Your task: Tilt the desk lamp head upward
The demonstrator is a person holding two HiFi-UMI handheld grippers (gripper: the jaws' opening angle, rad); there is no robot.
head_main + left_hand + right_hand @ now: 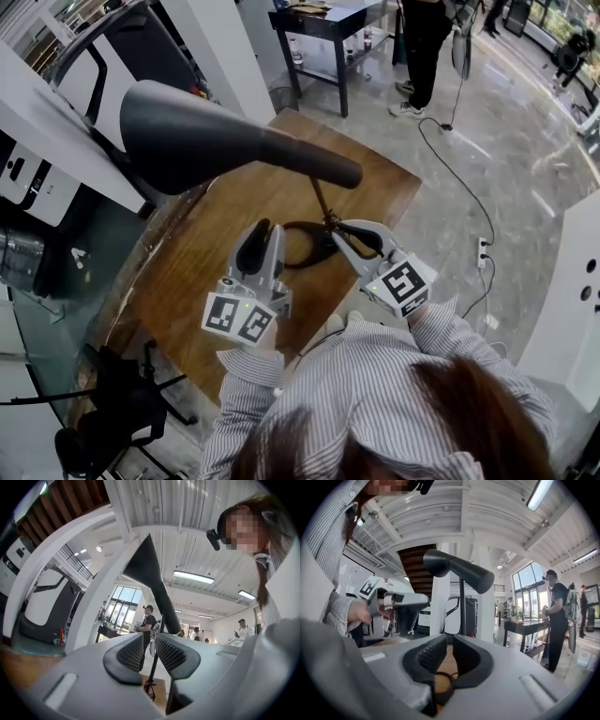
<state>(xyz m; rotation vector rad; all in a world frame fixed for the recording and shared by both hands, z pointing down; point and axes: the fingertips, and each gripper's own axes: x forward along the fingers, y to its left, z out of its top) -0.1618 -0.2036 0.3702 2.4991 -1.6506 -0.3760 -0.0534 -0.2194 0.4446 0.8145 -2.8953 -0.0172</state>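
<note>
The left gripper (267, 229) has its fingers (129, 654) spread a little, a narrow gap between the ribbed pads and nothing pinched in it. The lamp's thin stem (154, 665) shows through that gap, standing beyond the fingertips and apart from them. The right gripper (336, 231) has its fingers (471, 656) drawn nearly together, with only a thin slit between them and nothing gripped. Its tips sit just beside the foot of the stem, which rises straight up past them in the right gripper view. The black loop of the lamp base (302, 259) lies on the wooden table (202, 281) between the two sets of fingertips, and part of it shows low in the right gripper's slit. The desk lamp head (216, 139) hangs above and ahead of both pairs of fingers, well apart from them, its wide shade end out beyond the left fingers.
</note>
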